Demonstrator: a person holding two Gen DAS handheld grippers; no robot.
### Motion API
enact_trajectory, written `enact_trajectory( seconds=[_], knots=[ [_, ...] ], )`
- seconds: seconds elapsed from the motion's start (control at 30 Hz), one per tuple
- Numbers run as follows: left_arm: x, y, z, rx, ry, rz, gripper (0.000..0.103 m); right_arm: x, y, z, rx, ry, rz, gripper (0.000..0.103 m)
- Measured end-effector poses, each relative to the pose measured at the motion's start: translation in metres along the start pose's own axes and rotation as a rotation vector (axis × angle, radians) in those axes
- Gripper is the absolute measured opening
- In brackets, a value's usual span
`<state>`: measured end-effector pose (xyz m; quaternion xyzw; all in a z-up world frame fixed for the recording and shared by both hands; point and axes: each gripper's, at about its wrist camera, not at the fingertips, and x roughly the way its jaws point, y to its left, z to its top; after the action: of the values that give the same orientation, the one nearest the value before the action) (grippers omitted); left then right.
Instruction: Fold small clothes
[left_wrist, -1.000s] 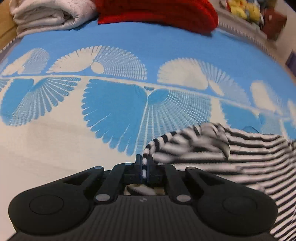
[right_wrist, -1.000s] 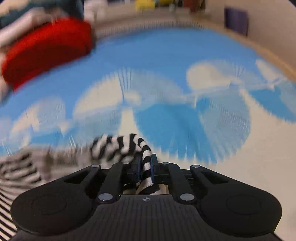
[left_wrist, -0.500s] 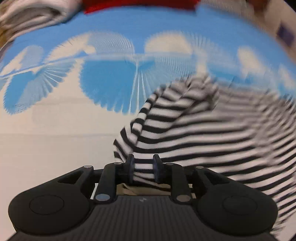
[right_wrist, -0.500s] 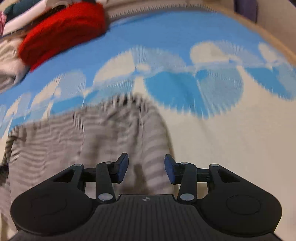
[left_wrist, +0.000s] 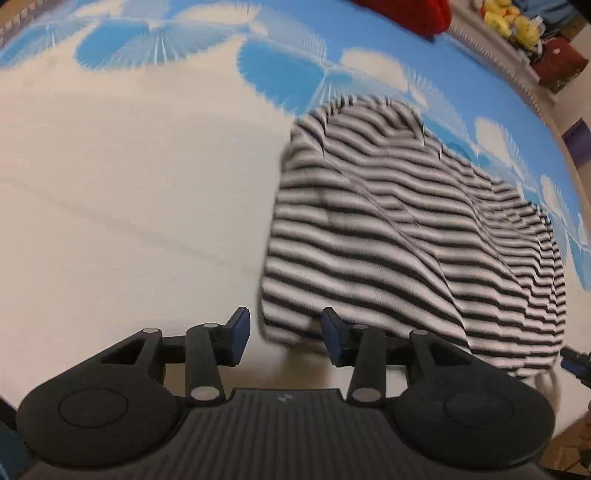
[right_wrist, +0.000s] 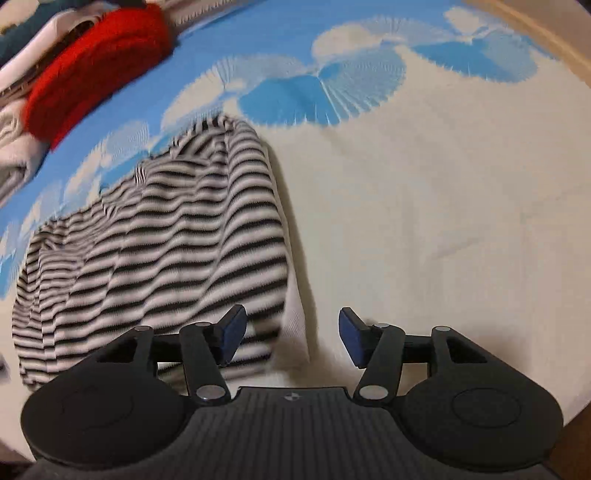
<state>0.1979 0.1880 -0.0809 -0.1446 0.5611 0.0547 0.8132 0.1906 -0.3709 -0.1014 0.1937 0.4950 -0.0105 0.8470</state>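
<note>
A black-and-white striped top is seen lying rumpled on a bed covered with a cream and blue spread printed with fan shapes. In the left wrist view the top lies to the right of centre, its near left corner falling between the fingers of the left gripper. Those fingers are spread wide and nothing is held; whether the right blue pad touches the cloth cannot be told. At the far right edge of that view a small dark and blue piece, probably part of the other gripper, is glimpsed just beside the hem.

In the right wrist view the top is seen left of centre, with its near right corner and a plain white edge lying between the fingers of the right gripper. These fingers too are set wide apart, with nothing gripped.

A red knit is seen at the far side of the bed, beside folded pale cloth. Yellow soft toys are seen beyond the bed's edge.

No readable writing or brand is shown; only a small pale emblem is marked on each gripper body, too small to make out.
</note>
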Motion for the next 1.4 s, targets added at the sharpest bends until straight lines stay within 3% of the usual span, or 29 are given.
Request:
enact_trajectory(
  seconds=[0.07,0.13,0.37,0.4,0.43,0.5,0.57,0.67,0.73,0.8,0.93,1.0,1.13,1.2,1.23,1.3,1.4],
  knots=[
    [0.002,0.000,0.002,0.006,-0.009,0.013,0.056,0.014,0.003,-0.004,-0.005,0.050,-0.024,0.058],
    [0.012,0.006,0.002,-0.034,0.044,-0.007,0.056,0.024,0.005,-0.005,-0.015,0.090,-0.035,0.058],
    [0.030,0.003,0.006,-0.036,0.071,-0.024,0.055,0.032,0.007,-0.009,-0.016,0.103,-0.042,0.058],
    [0.032,0.002,0.007,-0.029,0.072,-0.028,0.053,0.032,0.007,-0.009,-0.025,0.104,-0.033,0.051],
    [0.034,0.001,0.007,-0.018,0.075,-0.031,0.049,0.032,0.006,-0.010,-0.033,0.107,-0.015,0.044],
    [0.034,0.000,0.006,0.010,0.084,-0.054,0.007,0.030,0.005,-0.007,-0.050,0.102,0.034,0.013],
    [0.022,0.000,0.006,0.022,0.023,-0.052,0.006,0.019,0.005,-0.004,-0.060,0.055,0.046,0.008],
    [-0.013,0.011,0.005,-0.039,-0.117,-0.135,0.006,-0.017,-0.011,0.005,0.065,-0.074,0.156,0.006],
    [-0.027,0.019,-0.002,-0.036,-0.147,-0.134,0.006,-0.041,-0.022,0.006,0.101,-0.147,0.213,0.006],
    [-0.020,0.027,-0.008,-0.043,-0.086,-0.107,0.006,-0.048,-0.031,0.003,0.101,-0.140,0.187,0.006],
    [0.009,0.025,-0.020,0.013,0.087,-0.045,0.006,-0.023,-0.049,-0.009,0.149,0.052,0.081,0.005],
    [0.013,0.017,-0.025,0.072,0.118,-0.022,0.006,-0.018,-0.050,-0.013,0.137,0.092,0.049,0.005],
    [0.009,0.011,-0.024,0.068,0.103,0.004,0.016,-0.018,-0.046,-0.015,0.112,0.090,0.029,0.006],
    [-0.002,0.007,-0.022,0.088,0.038,0.042,0.019,-0.023,-0.041,-0.015,0.087,0.070,0.013,0.007],
    [-0.009,0.004,-0.020,0.104,-0.005,0.053,0.020,-0.028,-0.037,-0.014,0.059,0.039,-0.041,0.007],
    [-0.019,-0.003,-0.018,0.123,-0.077,0.023,0.021,-0.037,-0.030,-0.012,-0.020,-0.038,-0.135,0.014],
    [-0.020,-0.015,-0.018,0.184,-0.091,-0.040,0.021,-0.050,-0.021,-0.007,-0.067,-0.147,-0.079,0.017]
  ],
)
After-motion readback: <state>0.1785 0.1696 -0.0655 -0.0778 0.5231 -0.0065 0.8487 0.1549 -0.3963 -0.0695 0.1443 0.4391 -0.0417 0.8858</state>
